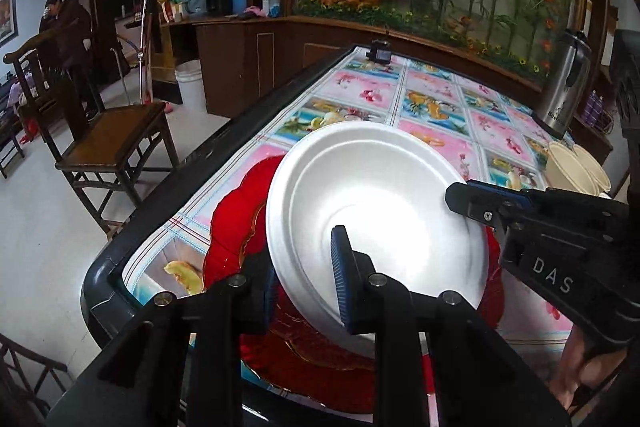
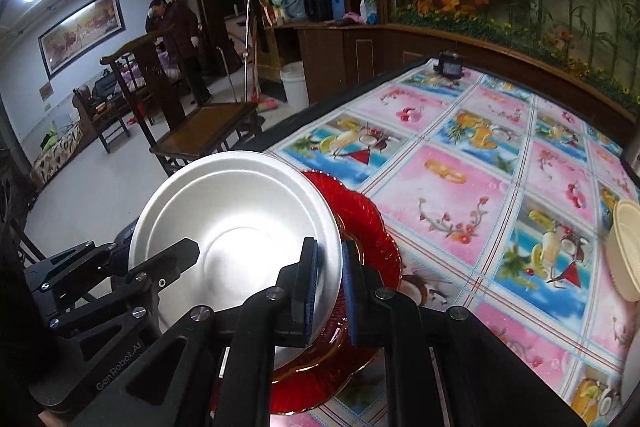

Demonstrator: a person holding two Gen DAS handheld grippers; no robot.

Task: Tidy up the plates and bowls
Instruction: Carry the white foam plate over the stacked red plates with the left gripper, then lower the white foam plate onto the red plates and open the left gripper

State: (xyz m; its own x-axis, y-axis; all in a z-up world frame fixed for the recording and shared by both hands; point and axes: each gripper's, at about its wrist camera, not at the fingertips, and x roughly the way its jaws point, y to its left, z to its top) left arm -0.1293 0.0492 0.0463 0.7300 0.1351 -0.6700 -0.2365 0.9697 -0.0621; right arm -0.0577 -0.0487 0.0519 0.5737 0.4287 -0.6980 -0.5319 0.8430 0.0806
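Jaws, left gripper [image 1: 304, 275]: I see both pressed onto the near rim of the white bowl, one pad inside the bowl, the other behind its outer wall.
Jaws, right gripper [image 2: 330, 291]: I see them pinching the same bowl's rim at its right edge, one pad on each face.
White bowl [image 1: 376, 215]: one; tilted up on edge, raised above the red plate, gripped by both of my tools at once.
Red plate [image 1: 236, 223]: one; scalloped, translucent, gold-trimmed, lying flat on the tabletop directly under the bowl, near the left front corner.
Cream bowls [image 1: 576, 167]: I count two, side by side at the right edge of the tabletop, well apart from the red plate; the right wrist view shows only one [image 2: 626, 251].
Tabletop [image 1: 436, 115]: one; covered by a fruit-and-flower patterned cloth in pink and blue squares, dark raised border.
Steel flask [image 1: 566, 83]: one; upright at the far right of the tabletop.
Small black device [image 1: 379, 51]: one; at the far edge.
Wooden chair [image 1: 108, 131]: one; on the floor left of the tabletop.
Person [image 1: 66, 35]: one; standing in the background.
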